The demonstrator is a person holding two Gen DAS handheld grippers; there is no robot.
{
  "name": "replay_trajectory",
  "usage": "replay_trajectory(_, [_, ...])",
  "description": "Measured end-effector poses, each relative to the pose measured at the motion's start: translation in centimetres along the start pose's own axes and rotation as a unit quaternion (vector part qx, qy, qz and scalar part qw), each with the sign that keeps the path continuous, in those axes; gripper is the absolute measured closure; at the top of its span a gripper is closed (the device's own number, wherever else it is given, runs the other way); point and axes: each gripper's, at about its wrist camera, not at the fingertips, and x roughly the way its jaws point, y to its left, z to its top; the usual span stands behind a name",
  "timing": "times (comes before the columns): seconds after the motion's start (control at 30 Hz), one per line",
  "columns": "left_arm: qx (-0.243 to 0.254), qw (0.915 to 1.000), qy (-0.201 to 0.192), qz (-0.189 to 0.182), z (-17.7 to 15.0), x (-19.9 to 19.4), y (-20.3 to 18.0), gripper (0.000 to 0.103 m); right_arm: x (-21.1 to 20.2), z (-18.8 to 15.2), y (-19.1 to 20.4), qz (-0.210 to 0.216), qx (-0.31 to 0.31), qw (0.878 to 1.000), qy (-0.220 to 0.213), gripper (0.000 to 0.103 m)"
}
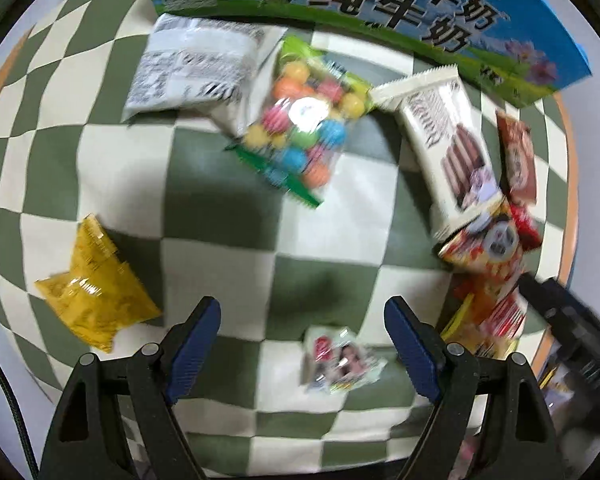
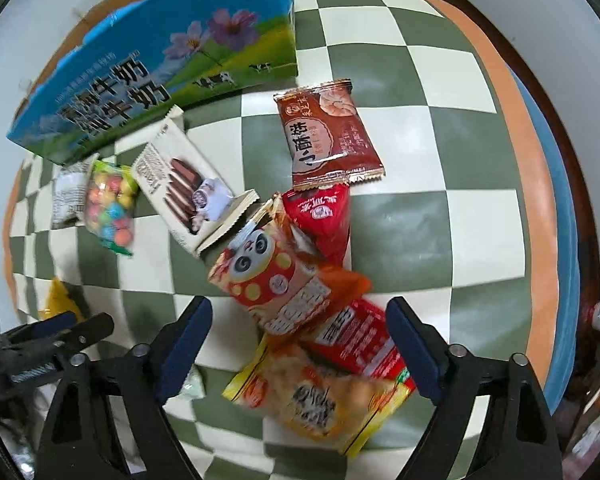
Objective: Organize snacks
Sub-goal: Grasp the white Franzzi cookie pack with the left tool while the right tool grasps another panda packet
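Note:
Snack packs lie on a green-and-white checked cloth [image 1: 228, 216]. In the left wrist view my left gripper [image 1: 302, 312] is open above the cloth, with a small pale packet [image 1: 340, 356] between its fingers, a yellow pack [image 1: 96, 292] to the left and a bag of coloured candy balls [image 1: 304, 128] ahead. In the right wrist view my right gripper [image 2: 300, 312] is open over a pile: a panda pack [image 2: 276, 276], a red pack [image 2: 360, 344] and a yellow cracker pack [image 2: 320, 396]. A brown biscuit pack [image 2: 328, 132] and a white wafer pack [image 2: 188, 188] lie beyond.
A blue milk carton box [image 1: 420, 12] stands at the back of the table; it also shows in the right wrist view [image 2: 148, 68]. A white pack [image 1: 192, 68] lies by it. The left gripper's body [image 2: 48, 344] shows at the right view's lower left. The table's orange edge [image 2: 532, 184] runs on the right.

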Motion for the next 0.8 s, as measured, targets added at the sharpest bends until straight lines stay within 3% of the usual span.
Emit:
replay_trajectory(0.23, [-0.014,0.9994,0.002,-0.032,3.5,0.0,-4.0,0.020,3.5,0.9,1.7,-0.006,-0.070,0.998,0.008,0.039])
replay_trajectory(0.27, [-0.015,0.9992,0.003,-0.036,3.9,0.2,-4.6,0.020,3.5,0.8,1.6,-0.007,-0.074,0.997,0.005,0.048])
replay_trajectory(0.4, [-0.023,0.9976,0.015,-0.063,5.3,1.3,-7.0,0.020,2.2,0.6,-0.1,-0.007,-0.042,0.999,-0.006,0.055])
replay_trajectory(0.53, [-0.050,0.9949,0.025,-0.084,6.1,3.0,-8.4,0.020,1.9,0.3,-2.1,0.015,0.002,1.000,0.011,0.055])
replay_trajectory(0.6, [-0.067,0.9932,0.029,-0.091,6.6,3.8,-8.5,0.020,1.8,0.2,-2.7,0.028,0.015,0.999,0.017,0.050])
replay_trajectory(0.67, [-0.075,0.9931,0.027,-0.086,7.1,4.4,-8.3,0.020,1.6,0.2,-2.8,0.020,0.003,1.000,0.018,0.043])
replay_trajectory(0.73, [-0.074,0.9943,0.016,-0.075,7.3,4.9,-8.4,0.020,1.1,0.5,-2.3,0.020,-0.017,1.000,0.016,0.042])
replay_trajectory(0.8, [-0.057,0.9960,0.004,-0.068,7.7,5.0,-8.2,0.029,0.7,0.6,-1.8,0.010,-0.048,0.999,0.013,0.041])
